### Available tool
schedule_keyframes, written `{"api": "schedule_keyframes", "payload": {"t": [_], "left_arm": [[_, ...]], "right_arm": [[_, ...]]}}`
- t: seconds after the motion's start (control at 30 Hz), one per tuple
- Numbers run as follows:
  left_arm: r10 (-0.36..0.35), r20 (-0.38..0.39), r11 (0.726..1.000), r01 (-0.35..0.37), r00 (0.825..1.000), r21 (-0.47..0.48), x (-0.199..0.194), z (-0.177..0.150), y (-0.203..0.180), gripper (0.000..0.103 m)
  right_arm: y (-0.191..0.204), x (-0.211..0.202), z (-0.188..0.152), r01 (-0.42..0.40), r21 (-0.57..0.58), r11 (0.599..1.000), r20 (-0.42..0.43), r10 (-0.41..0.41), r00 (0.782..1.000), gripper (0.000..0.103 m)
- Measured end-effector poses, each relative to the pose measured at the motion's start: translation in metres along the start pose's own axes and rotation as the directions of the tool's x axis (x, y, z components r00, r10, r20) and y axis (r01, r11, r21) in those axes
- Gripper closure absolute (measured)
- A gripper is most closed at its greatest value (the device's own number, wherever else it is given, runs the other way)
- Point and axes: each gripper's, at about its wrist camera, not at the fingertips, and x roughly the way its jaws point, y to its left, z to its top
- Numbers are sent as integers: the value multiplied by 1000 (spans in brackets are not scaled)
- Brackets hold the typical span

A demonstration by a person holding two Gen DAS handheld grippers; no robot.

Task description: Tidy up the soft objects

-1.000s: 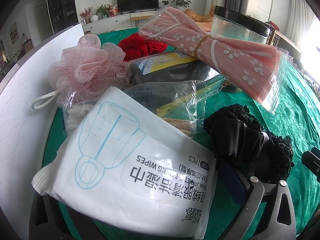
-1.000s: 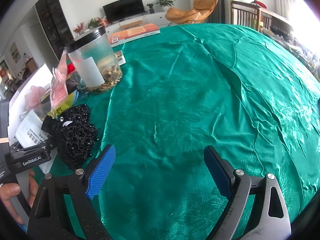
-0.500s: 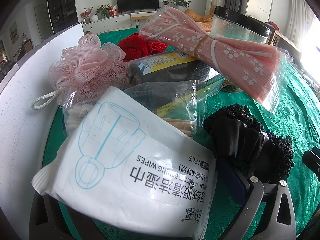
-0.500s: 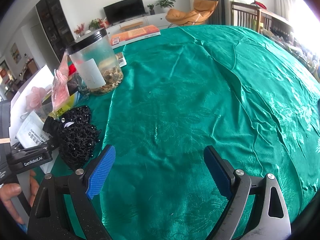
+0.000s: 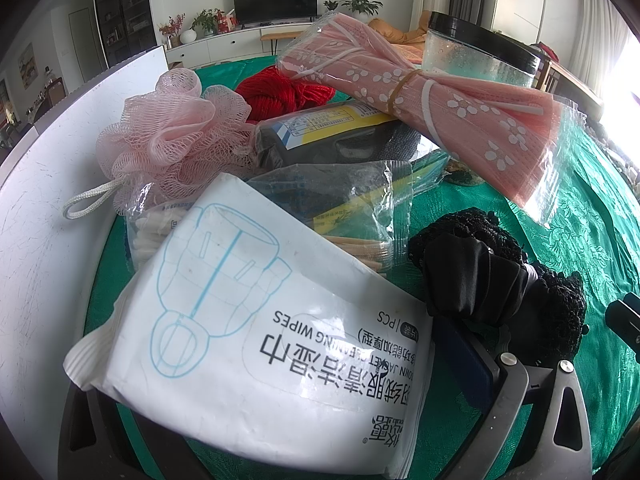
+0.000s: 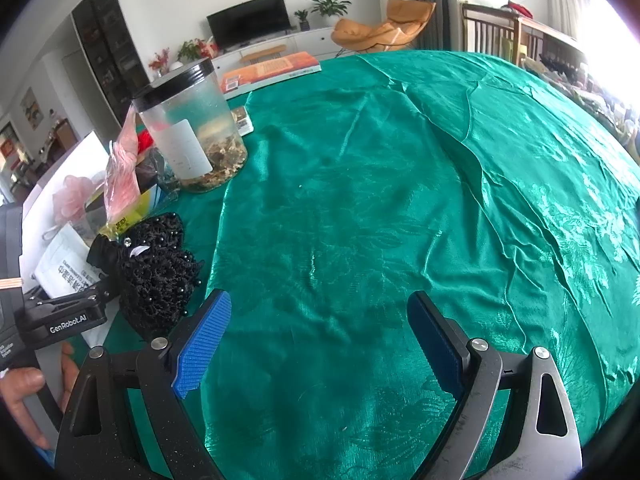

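A white wipes pack point(image 5: 256, 336) lies across my left gripper point(image 5: 264, 364), between its wide-set jaws; whether they press on it I cannot tell. A black lace hair scrunchie point(image 5: 500, 280) lies just right of it, also in the right wrist view point(image 6: 152, 264). Behind are a pink bath pouf point(image 5: 168, 136), red yarn point(image 5: 280, 92), bagged items point(image 5: 332, 148) and a pink flowered bundle in plastic point(image 5: 432, 92). My right gripper point(image 6: 320, 340) is open and empty over the green cloth point(image 6: 400, 200), right of the scrunchie.
A clear jar with a black lid point(image 6: 192, 128) stands behind the pile. A white board point(image 5: 48, 200) lies along the left. An orange book point(image 6: 276, 68) lies at the table's far edge. The left gripper's body point(image 6: 60, 316) and a hand show at the right view's left.
The right gripper has drifted slightly, so the jar and scrunchie sit a little further right in its view. The left view is unchanged.
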Motion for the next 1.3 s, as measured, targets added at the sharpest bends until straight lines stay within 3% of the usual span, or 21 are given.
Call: {"api": "schedule_keyframes", "payload": {"t": [1.3], "left_arm": [[0,0,1000,0,1000,0,0,-1,0,0]], "right_arm": [[4,-5,-2,-36,-9,999,25,37,999,11]]}}
